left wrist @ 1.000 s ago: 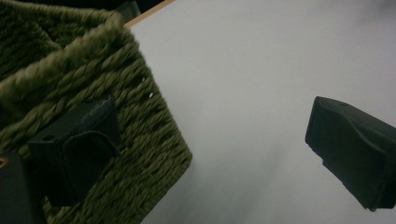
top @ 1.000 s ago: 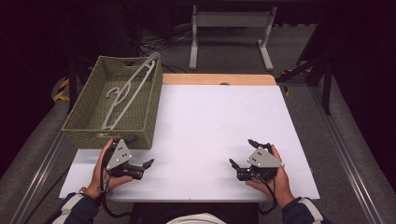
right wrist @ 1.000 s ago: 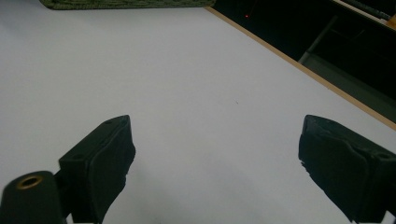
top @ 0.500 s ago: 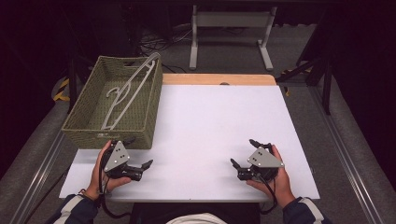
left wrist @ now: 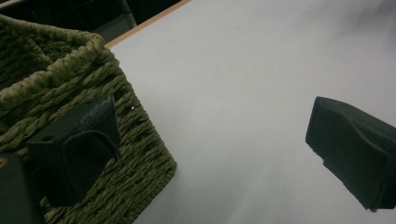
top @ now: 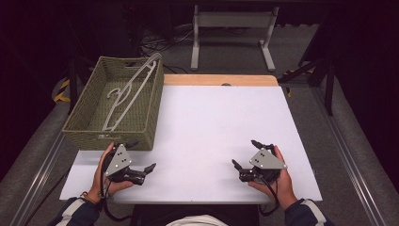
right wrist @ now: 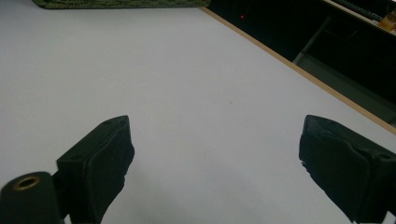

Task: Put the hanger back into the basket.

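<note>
- Here, a white table carries a green woven basket at its far left corner, with a wooden strip along the table's far edge.
- Inside the basket lies a pale hanger; it runs slantwise, its upper end leaning on the basket's far right rim.
- The left gripper sits in the person's left hand near the front left edge of the table, just in front of the basket's near wall.
- Its jaws stand wide apart with nothing between them; in the left gripper view one jaw shows against the basket's woven corner and the other over bare table.
- Whether that jaw touches the wicker, I cannot tell.
- The right gripper rests in the right hand near the front right of the table, well apart from the basket.
- Its jaws are likewise spread wide and hold nothing; bare white surface lies between them in the right gripper view.
</note>
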Action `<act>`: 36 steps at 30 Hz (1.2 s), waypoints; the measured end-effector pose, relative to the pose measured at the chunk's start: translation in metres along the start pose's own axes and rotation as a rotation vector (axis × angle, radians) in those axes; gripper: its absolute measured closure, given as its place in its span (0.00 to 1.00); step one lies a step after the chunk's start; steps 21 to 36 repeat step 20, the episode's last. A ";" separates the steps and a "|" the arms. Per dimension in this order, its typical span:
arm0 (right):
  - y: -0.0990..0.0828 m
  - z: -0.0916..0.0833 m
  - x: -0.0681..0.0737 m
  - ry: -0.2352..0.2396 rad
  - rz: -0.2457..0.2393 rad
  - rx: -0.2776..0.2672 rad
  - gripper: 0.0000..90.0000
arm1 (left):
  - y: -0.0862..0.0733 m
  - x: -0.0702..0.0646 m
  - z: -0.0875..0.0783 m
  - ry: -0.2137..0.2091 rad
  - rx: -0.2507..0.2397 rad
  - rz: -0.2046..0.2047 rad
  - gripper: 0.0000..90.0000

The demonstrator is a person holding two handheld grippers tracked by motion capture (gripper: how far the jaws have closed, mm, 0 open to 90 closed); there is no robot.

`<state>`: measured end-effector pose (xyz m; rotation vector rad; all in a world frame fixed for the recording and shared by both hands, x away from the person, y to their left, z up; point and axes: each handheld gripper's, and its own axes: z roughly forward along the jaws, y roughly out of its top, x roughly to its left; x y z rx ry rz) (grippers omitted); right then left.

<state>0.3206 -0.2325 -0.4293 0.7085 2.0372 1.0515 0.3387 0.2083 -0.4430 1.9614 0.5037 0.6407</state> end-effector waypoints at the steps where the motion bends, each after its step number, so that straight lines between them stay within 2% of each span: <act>1: 0.000 0.000 0.000 -0.002 -0.001 0.001 0.11 | 0.000 0.000 0.001 -0.001 0.000 -0.001 0.04; 7: -0.001 -0.001 -0.002 -0.013 0.005 0.000 0.11 | 0.001 -0.001 0.002 0.010 0.006 0.019 0.04; 13: -0.001 0.000 -0.001 -0.004 0.004 0.006 0.11 | 0.000 0.001 0.002 0.004 0.005 0.000 0.04; 18: -0.003 0.001 -0.003 -0.001 0.006 0.011 0.11 | 0.000 0.002 0.005 0.005 0.026 0.006 0.04; 20: -0.004 0.001 -0.004 0.001 0.017 0.013 0.11 | 0.000 0.002 0.005 0.003 0.023 0.000 0.04; 36: -0.004 0.001 -0.004 0.001 0.017 0.013 0.11 | 0.000 0.002 0.005 0.003 0.023 0.000 0.04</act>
